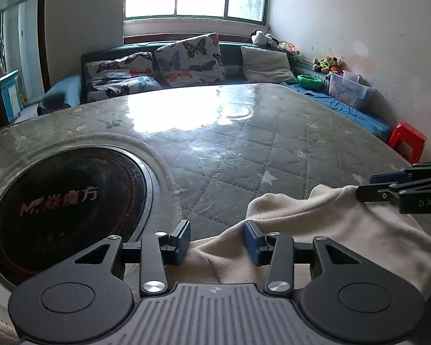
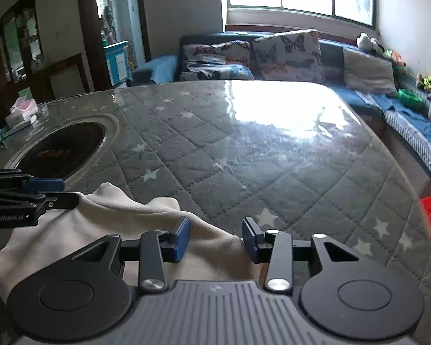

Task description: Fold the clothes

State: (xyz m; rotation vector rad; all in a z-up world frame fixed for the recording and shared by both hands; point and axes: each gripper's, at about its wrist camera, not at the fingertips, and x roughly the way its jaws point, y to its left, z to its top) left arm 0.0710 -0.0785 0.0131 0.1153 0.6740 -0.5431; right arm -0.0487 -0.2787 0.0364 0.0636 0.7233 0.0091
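Observation:
A cream garment (image 1: 316, 230) lies bunched on the table's near edge, with a rounded fold standing up at its far side. My left gripper (image 1: 218, 241) is open over the garment's left part; cloth lies below and between its blue pads (image 1: 184, 241), which do not press on it. My right gripper (image 2: 217, 240) is also open, above the garment's (image 2: 115, 212) right edge. In the left wrist view the right gripper (image 1: 365, 185) comes in from the right over the cloth. The right wrist view shows the left gripper (image 2: 70, 190) at the left, its fingers apart.
The table (image 1: 244, 149) has a grey quilted star cover under shiny plastic. A round black cooktop (image 1: 66, 207) is set into it on the left. Behind stands a sofa with butterfly cushions (image 1: 186, 57). A red stool (image 1: 408, 141) stands at the table's right side.

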